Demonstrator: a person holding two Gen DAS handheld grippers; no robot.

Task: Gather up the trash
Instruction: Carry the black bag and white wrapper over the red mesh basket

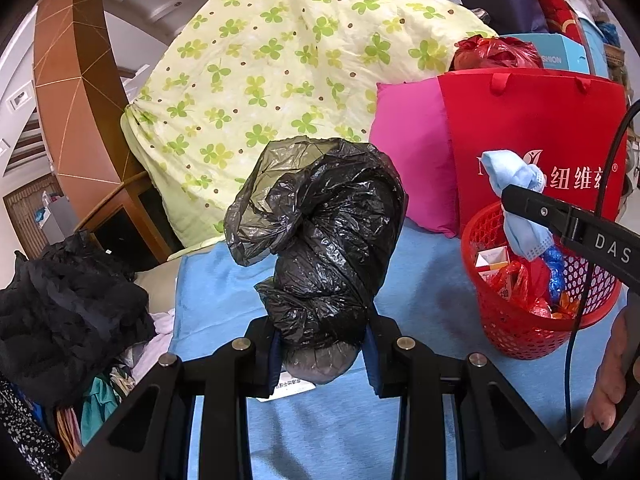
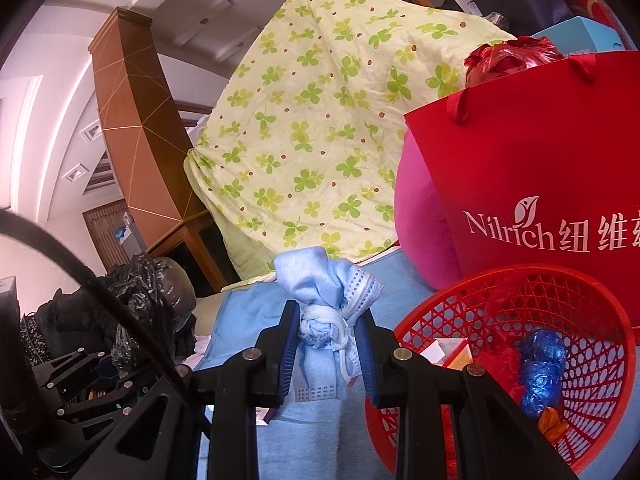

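Observation:
My left gripper [image 1: 322, 354] is shut on a crumpled black plastic bag [image 1: 324, 232] and holds it up above the blue sheet [image 1: 320, 428]. My right gripper [image 2: 326, 350] is shut on a wad of light blue face masks [image 2: 324, 304]. In the left wrist view the masks [image 1: 516, 200] hang over the near rim of the red mesh basket [image 1: 532, 336]. The basket [image 2: 516, 292] stands at the right and holds red wrappers, a blue bag [image 2: 540, 368] and a small carton.
A red Nilrich paper bag [image 2: 540, 168] and a pink cushion [image 1: 412, 152] stand behind the basket. A green-flowered quilt [image 1: 280, 68] is piled at the back. Dark clothes [image 1: 68, 312] are heaped at the left edge. A brown wooden headboard [image 1: 76, 80] rises left.

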